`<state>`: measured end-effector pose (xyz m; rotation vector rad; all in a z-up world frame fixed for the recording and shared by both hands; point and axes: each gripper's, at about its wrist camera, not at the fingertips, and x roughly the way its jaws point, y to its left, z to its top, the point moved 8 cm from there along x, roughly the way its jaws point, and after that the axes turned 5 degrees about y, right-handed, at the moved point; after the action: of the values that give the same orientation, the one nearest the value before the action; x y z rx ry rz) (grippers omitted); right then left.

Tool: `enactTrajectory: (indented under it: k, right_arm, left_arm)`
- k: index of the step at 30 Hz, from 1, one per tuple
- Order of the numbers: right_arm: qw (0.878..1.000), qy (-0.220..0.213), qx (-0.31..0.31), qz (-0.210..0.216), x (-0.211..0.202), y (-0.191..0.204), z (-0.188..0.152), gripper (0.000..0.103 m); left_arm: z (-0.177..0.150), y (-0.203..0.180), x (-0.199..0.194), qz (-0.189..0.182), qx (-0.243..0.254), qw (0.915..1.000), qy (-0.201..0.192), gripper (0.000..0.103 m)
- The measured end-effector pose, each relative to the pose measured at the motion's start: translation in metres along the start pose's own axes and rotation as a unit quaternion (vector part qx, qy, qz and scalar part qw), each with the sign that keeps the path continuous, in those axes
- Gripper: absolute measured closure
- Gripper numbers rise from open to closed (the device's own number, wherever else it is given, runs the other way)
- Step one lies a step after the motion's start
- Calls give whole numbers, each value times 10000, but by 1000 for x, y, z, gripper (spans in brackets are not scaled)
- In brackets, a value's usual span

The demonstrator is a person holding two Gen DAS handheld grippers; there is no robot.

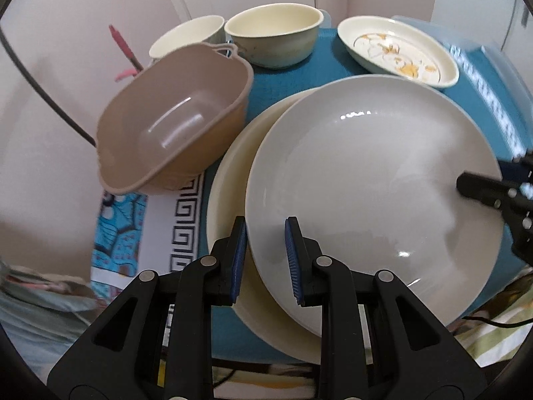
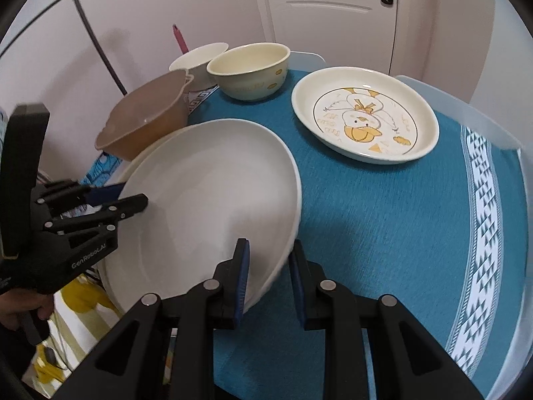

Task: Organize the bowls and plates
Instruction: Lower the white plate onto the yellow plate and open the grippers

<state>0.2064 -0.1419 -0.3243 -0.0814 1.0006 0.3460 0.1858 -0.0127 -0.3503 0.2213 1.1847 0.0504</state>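
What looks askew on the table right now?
The brown basin sits tilted, leaning against the stacked plates and overhanging the table's left edge. The top white plate lies off-center on the cream plate beneath, both tongs gripping its rim.

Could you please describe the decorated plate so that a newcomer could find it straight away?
Start at the blue tablecloth and look toward its far right side. There lies a shallow cream plate, apart from the others. It alone bears a yellow cartoon duck drawing; the big plates are plain.
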Motion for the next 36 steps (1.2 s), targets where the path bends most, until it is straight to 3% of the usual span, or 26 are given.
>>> enactTrajectory:
  k: [7,26,36]
  right_arm:
    - [9979,135,-460,-438,4,5,9,81]
    - [9966,186,-518,-608,7,5,13,81]
    - [9965,151,-493,-660,7,5,12,81]
  left_arm:
    - [-2,5,-2,257,134,9996,-3,83]
    - [-13,2,-11,1026,565,9931,-39,83]
    - [-13,5,-15,804,446,9957,-58,83]
